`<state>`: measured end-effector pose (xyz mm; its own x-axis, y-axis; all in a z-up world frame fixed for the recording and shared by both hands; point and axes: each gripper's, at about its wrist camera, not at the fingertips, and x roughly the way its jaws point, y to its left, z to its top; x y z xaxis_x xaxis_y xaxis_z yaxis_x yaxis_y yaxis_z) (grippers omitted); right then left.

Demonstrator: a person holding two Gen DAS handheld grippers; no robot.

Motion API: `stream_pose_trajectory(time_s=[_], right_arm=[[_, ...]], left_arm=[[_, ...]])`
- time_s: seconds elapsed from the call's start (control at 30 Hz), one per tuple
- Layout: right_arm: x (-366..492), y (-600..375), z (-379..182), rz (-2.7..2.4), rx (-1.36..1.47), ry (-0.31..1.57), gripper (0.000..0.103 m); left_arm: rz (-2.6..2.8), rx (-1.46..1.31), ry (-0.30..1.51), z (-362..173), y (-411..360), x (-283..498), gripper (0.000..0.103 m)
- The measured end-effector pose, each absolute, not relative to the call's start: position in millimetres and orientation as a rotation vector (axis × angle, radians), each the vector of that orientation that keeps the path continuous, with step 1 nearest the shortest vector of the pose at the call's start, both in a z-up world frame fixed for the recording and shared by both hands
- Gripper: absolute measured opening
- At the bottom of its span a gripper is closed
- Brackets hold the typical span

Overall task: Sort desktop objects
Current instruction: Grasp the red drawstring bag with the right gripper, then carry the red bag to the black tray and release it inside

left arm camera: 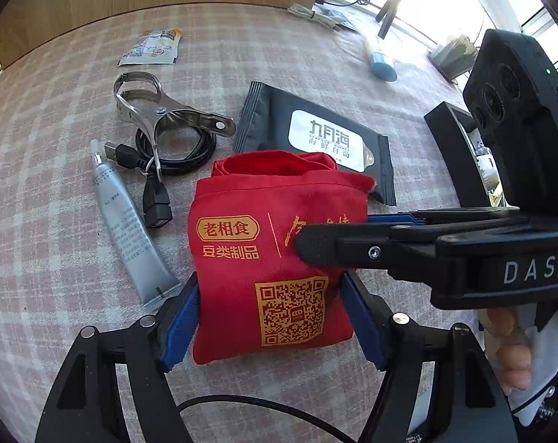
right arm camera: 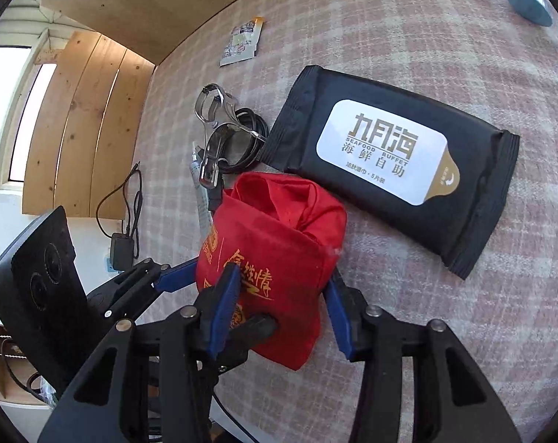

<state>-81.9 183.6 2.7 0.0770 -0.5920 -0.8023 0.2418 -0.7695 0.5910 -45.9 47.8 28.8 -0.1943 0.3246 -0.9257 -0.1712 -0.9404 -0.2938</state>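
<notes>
Left wrist view, my left gripper: my blue fingers stood one on each flank of the red pouch, touching the cloth and holding its lower end.
Left wrist view, my right gripper: it came in from the right side, its black finger lying across the pouch's printed face; from here I could not tell how wide it stood.
Left wrist view, the pouch's place: on the checked tablecloth, its open mouth turned away from me and touching the black wipes pack.
Left wrist view, the rest: grey tube, black USB cable, steel clip on top of the cable, a small sachet and a blue bottle farther off, all lying loose.
Right wrist view, my right gripper: fingers closed onto the pouch's near end, one on each side, the cloth bunched between them.
Right wrist view, mouth of the pouch: gaping, only red cloth visible inside.
Right wrist view, neighbours: wipes pack just beyond the pouch, clip and cable to its left.
Progress, as I judged it: barely begun; the pouch was held by both grippers, nothing had gone in.
Left to do: every loose object still needed a place.
</notes>
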Motion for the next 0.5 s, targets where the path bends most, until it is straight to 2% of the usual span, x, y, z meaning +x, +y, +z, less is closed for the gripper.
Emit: stream_pose_trajectory(time_s=[0.27, 0.5], right_arm=[[-93.2, 227.5, 37.1, -1.85, 1.679, -0.411, 0.046], [-107.9, 292.8, 69.4, -1.996, 1.628, -0.475, 0.046]], left_arm=[[2.192, -1.646, -0.147, 65.0, 83.0, -67.6, 0.07], [2.134, -1.554, -0.059, 88.9, 146.9, -97.2, 0.07]])
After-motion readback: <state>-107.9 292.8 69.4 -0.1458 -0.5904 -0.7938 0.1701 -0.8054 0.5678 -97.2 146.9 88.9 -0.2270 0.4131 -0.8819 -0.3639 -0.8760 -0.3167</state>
